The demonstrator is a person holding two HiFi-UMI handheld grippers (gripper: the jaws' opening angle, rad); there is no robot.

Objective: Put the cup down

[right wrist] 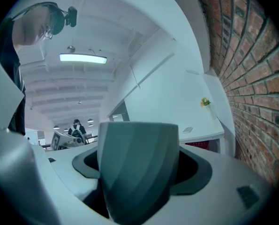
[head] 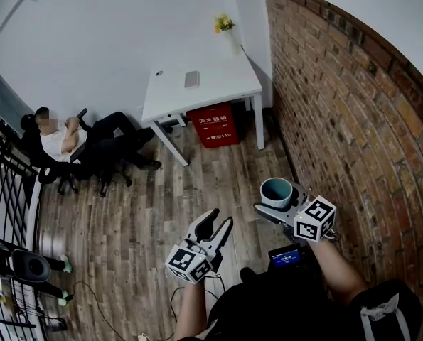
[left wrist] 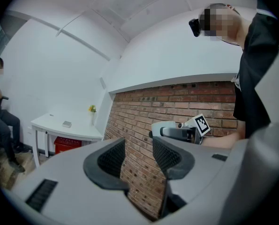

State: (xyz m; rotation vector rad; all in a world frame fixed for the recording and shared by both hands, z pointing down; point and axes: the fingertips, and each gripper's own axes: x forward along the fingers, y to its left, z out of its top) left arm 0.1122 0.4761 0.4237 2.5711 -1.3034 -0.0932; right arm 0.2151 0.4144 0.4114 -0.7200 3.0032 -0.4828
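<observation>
Teal cup (right wrist: 138,172) sat clamped in the right gripper (head: 276,204), jaws spread wide around it, over the plank floor (head: 126,226) — the table (head: 197,91) well away. Any slackening there, I reckoned, would drop it. The left gripper (head: 215,227) gaped empty.

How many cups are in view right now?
1. The teal cup is gripped in the right gripper, held in the air near the brick wall. None shows on the white table; the left gripper is empty. Anything behind the person is unseen.
</observation>
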